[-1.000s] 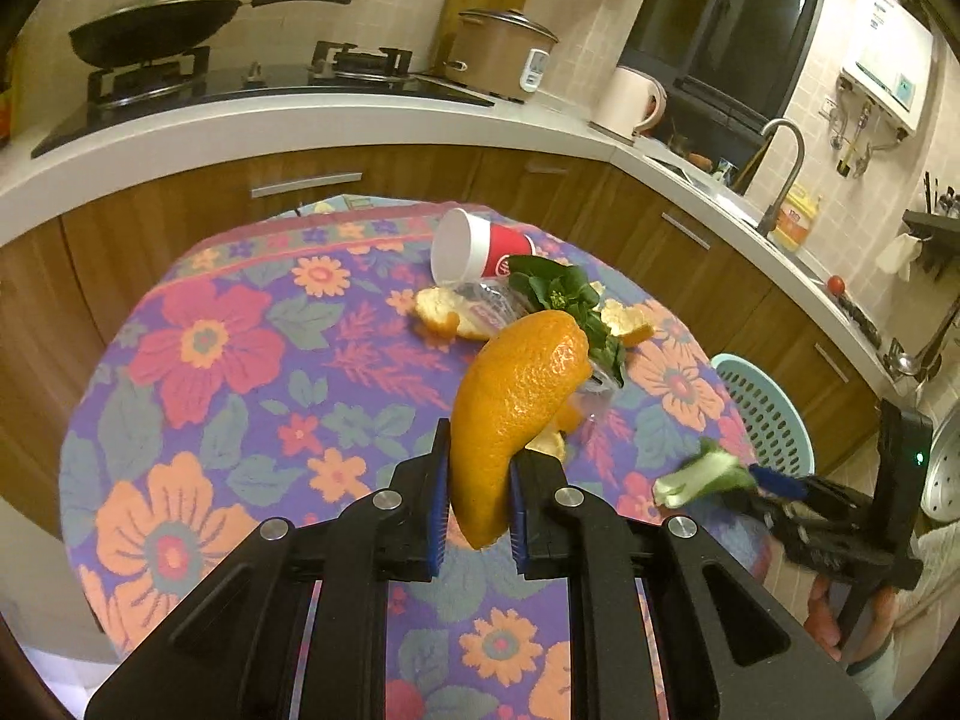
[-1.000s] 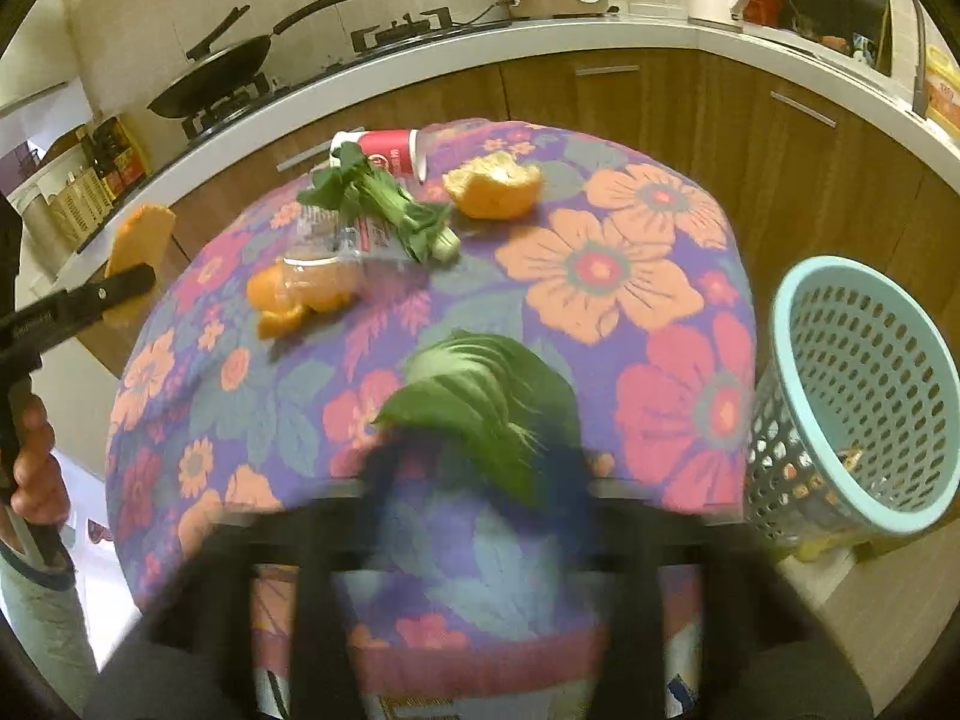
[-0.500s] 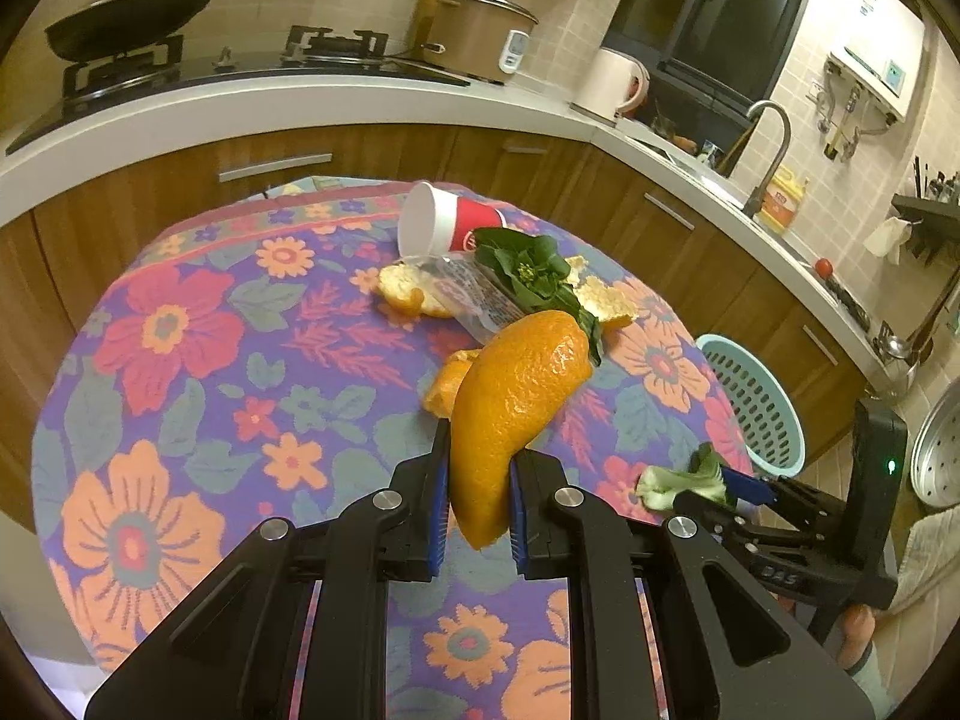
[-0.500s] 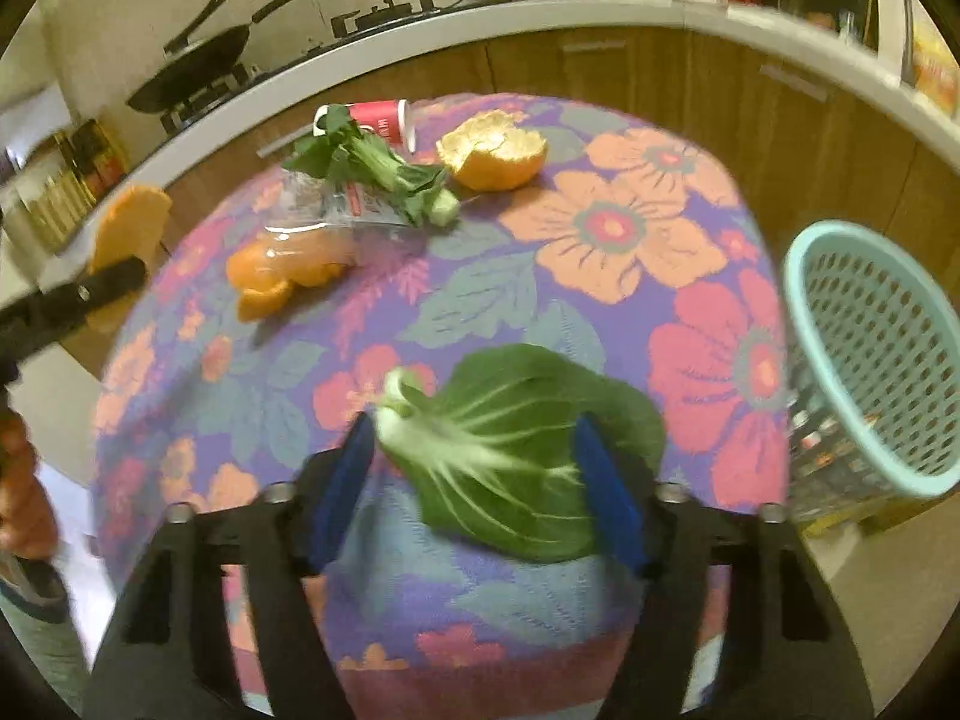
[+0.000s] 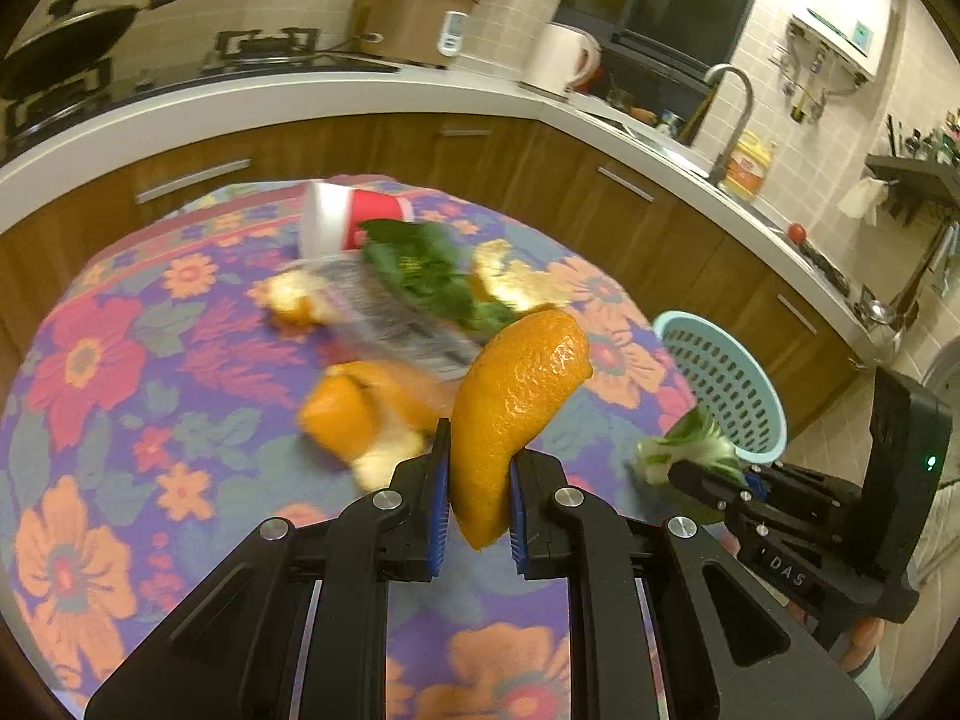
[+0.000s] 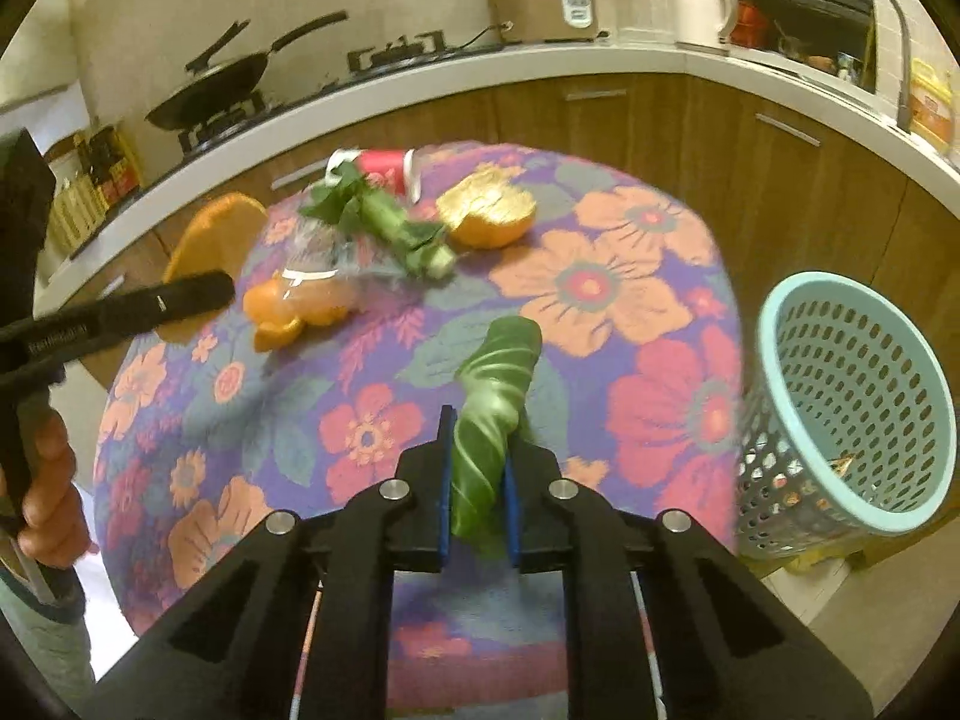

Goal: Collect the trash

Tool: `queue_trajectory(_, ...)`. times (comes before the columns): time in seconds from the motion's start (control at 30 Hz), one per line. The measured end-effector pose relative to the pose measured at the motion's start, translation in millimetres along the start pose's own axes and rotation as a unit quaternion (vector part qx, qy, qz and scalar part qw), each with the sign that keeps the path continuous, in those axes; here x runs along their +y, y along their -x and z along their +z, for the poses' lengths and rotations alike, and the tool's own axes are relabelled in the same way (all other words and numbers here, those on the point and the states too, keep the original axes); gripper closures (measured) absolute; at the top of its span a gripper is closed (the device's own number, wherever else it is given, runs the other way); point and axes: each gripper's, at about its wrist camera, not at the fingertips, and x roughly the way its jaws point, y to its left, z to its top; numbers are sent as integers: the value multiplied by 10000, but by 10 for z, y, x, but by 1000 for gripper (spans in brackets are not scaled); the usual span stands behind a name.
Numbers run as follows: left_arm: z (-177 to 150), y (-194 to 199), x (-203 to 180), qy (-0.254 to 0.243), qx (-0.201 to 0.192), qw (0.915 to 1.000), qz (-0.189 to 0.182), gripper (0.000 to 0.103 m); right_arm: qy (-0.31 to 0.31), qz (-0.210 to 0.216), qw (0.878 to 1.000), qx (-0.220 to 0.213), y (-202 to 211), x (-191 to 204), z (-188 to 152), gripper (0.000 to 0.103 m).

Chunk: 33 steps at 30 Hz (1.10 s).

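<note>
My left gripper (image 5: 474,495) is shut on a large orange peel (image 5: 510,408) and holds it above the flowered table (image 5: 120,396). It also shows at the left of the right wrist view (image 6: 198,294). My right gripper (image 6: 477,480) is shut on a green vegetable leaf (image 6: 492,402) over the table's near edge; it shows in the left wrist view (image 5: 696,468). A light blue trash basket (image 6: 852,402) stands on the floor right of the table, also seen in the left wrist view (image 5: 720,384).
On the table lie a tipped red paper cup (image 6: 384,171), leafy greens (image 6: 384,222), a clear plastic wrapper (image 6: 324,264), and orange peels (image 6: 489,210) (image 6: 282,312). A curved kitchen counter (image 6: 600,60) with stove, pan, cooker and kettle runs behind.
The left gripper has carried the peel forward over the table toward the basket side. The right gripper has closed on the leaf, which was wide and flat and now stands narrow between the jaws.
</note>
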Motion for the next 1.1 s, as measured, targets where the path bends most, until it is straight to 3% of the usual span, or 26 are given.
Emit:
queue_trajectory(0.47,410,-553,-974,-615,26,9972,-425,89,-580,-672,9941,-621,399,-1010,191,94)
queue_trajectory(0.77,567,-1002,-1709,-1192,126,9921,-384,89,-1039,-1011,9863,-790,530,-1774,208,94)
queue_trajectory(1.1,574,-1888,-2448,-1315,634,9866,-731,89,-1442,-1447,9764,-707,433,-2521,58,94)
